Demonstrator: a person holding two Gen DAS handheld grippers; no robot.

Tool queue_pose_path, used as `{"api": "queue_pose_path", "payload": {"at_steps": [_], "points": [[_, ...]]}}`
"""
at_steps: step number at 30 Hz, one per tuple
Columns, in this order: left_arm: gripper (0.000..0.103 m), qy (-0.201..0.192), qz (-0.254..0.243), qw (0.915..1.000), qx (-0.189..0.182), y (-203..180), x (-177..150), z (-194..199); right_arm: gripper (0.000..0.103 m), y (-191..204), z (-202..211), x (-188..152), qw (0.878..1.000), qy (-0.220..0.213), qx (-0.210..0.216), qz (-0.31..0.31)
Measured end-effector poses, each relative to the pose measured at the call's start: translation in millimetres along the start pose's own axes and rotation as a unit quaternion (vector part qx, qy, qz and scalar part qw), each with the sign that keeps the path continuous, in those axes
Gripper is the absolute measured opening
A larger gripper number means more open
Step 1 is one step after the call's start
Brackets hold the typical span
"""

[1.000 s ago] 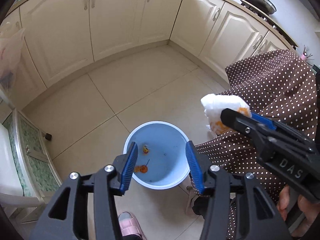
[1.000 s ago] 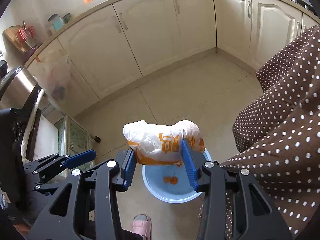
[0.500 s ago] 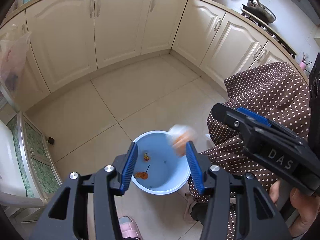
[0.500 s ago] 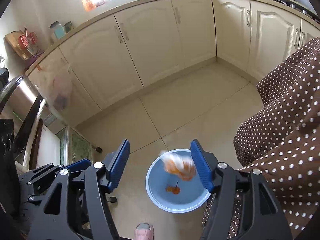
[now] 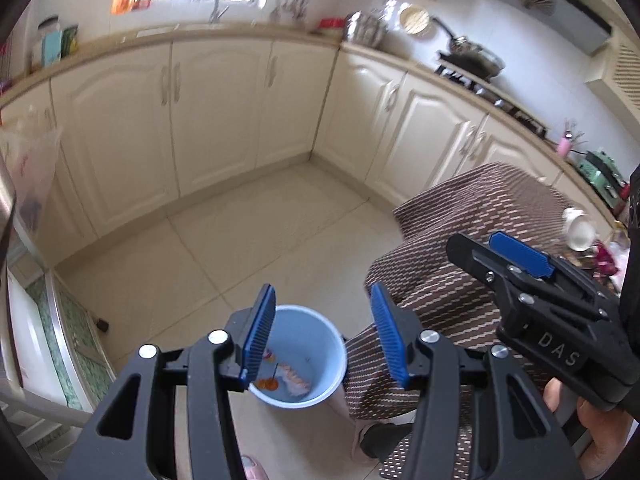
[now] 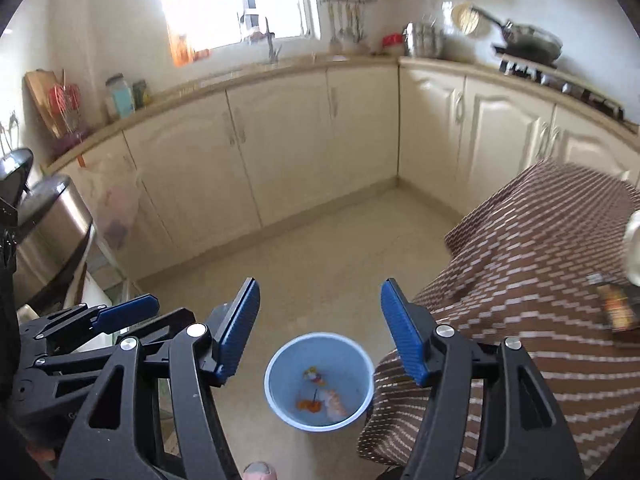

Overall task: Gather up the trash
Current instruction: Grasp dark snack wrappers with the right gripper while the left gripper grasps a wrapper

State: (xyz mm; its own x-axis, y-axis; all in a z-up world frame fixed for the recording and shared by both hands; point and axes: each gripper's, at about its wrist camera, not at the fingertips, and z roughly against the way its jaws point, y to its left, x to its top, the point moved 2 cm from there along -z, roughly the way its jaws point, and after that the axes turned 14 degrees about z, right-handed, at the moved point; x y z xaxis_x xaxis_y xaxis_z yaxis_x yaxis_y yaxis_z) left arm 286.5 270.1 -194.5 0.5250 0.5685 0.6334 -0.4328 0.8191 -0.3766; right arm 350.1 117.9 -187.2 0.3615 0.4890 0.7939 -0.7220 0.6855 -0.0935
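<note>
A light blue bin [image 5: 320, 328] [image 6: 280, 364] stands on the tiled floor beside the table corner. A crumpled white and orange wrapper [image 5: 295, 383] [image 6: 335, 401] lies at its bottom with orange scraps [image 6: 308, 404]. My left gripper [image 5: 322, 336] is open and empty, high above the bin. My right gripper [image 6: 320, 332] is open and empty above the bin; it also shows at the right of the left wrist view [image 5: 516, 256].
A table with a brown dotted cloth [image 5: 472, 240] [image 6: 540, 280] is at the right, with a white cup [image 5: 578, 229] and a dark packet [image 6: 618, 312] on it. Cream cabinets [image 6: 300, 140] line the far walls. A steel appliance [image 6: 48, 232] stands left.
The right gripper let go of the wrapper, which fell into the bin. Both grippers have risen and tilted up, so more of the counter and window shows.
</note>
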Motion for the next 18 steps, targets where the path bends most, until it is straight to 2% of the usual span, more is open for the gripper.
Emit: {"api": "queue_pose_path", "payload": {"at_steps": [5, 9, 13, 18], "points": [[0.053, -0.028, -0.036, 0.9984, -0.032, -50, -5, 41, 0.062, -25, 65, -1, 0.998, -0.037, -0.043, -0.007], [0.056, -0.031, -0.07, 0.995, -0.064, -95, -18, 59, 0.063, -53, 112, -15, 0.995, -0.055, -0.079, -0.032], [0.057, -0.018, -0.114, 0.9895, -0.086, -148, -36, 56, 0.063, -93, 157, -42, 0.989, -0.059, -0.128, -0.053], [0.057, 0.011, -0.167, 0.9791, -0.116, -207, -59, 40, 0.064, -149, 191, -76, 0.978, -0.037, -0.185, -0.091]]}}
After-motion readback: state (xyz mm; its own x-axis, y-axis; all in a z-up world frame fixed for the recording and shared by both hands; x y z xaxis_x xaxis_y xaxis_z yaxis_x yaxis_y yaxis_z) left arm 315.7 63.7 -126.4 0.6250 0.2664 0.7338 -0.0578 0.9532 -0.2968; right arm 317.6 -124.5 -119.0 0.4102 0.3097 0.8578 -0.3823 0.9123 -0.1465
